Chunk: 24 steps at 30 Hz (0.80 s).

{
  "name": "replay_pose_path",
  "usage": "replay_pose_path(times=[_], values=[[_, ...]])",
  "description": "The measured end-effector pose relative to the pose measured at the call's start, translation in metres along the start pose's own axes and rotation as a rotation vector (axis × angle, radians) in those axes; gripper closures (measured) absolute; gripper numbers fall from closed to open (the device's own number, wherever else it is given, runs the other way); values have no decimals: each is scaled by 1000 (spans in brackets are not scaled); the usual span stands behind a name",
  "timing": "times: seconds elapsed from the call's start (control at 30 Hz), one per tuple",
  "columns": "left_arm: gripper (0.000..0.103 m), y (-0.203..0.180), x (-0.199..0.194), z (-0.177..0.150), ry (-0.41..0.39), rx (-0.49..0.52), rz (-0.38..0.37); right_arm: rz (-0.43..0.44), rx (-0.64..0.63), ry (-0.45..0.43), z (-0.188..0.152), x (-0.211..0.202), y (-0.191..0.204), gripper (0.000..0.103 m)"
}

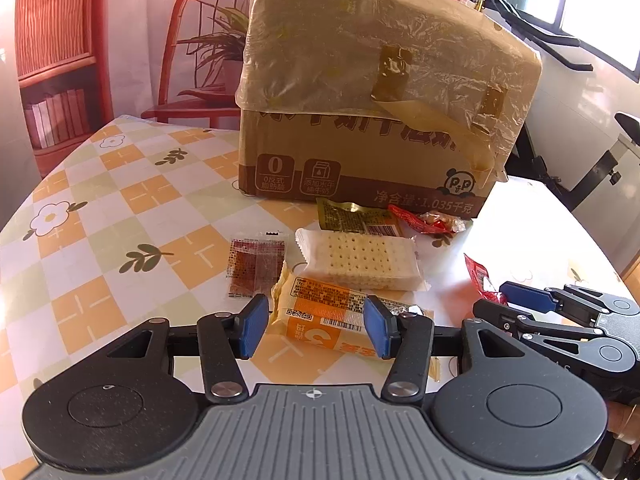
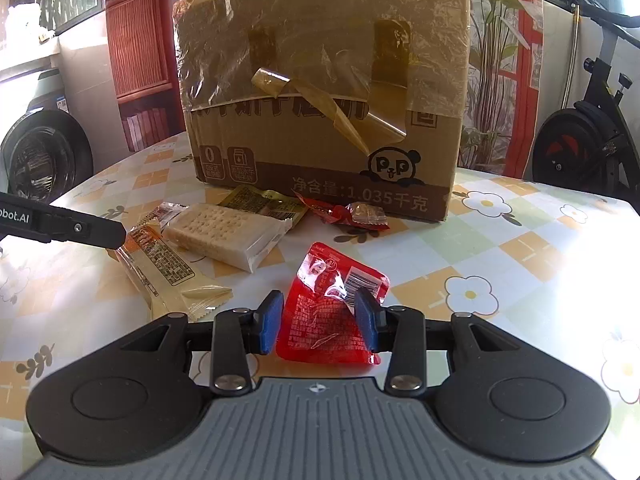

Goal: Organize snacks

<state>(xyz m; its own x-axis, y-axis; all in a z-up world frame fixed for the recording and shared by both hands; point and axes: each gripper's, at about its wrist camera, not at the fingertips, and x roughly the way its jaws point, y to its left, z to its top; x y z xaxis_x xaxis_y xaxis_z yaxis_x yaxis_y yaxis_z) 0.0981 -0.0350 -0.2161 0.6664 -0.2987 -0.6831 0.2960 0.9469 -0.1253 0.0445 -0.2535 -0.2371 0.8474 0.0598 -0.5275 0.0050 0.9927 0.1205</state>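
Several snack packs lie on the flowered tablecloth in front of a taped cardboard box (image 1: 372, 128) (image 2: 320, 100). My left gripper (image 1: 316, 326) is open, its blue pads on either side of an orange and cream wafer pack (image 1: 320, 314) that rests on the table; the pack also shows in the right wrist view (image 2: 160, 268). My right gripper (image 2: 319, 322) is open around a red sachet (image 2: 332, 312), which lies on the table. A clear cracker pack (image 1: 360, 260) (image 2: 224, 232), a dark red jelly packet (image 1: 256, 264), a gold pack (image 1: 348, 216) (image 2: 264, 200) and a red candy wrapper (image 1: 428, 220) (image 2: 348, 214) lie nearer the box.
The table edge (image 1: 600, 248) curves off at the right. A red chair (image 1: 188, 80) stands behind the table. An exercise bike (image 2: 588, 132) stands at the right. My right gripper also shows in the left wrist view (image 1: 560, 312).
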Motion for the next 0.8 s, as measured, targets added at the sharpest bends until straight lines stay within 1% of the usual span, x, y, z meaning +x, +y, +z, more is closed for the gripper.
replay_pose_path(times=[0.2,0.37,0.47,0.6,0.8], values=[[48,1,5,0,11,-10,10,-4,12,-14,-2,-2,0,61],[48,14,6,10,-1,-55,30,1,21,-20,-3,-3,-1,61],[48,28,2,24,-24,-91,54,3,26,-23,-3,-4,-2,60],[48,41,-6,44,-60,-97,79,-5,37,-36,-4,-6,-3,60],[48,54,-19,70,-91,-135,78,8,55,-87,-5,-15,-6,61]])
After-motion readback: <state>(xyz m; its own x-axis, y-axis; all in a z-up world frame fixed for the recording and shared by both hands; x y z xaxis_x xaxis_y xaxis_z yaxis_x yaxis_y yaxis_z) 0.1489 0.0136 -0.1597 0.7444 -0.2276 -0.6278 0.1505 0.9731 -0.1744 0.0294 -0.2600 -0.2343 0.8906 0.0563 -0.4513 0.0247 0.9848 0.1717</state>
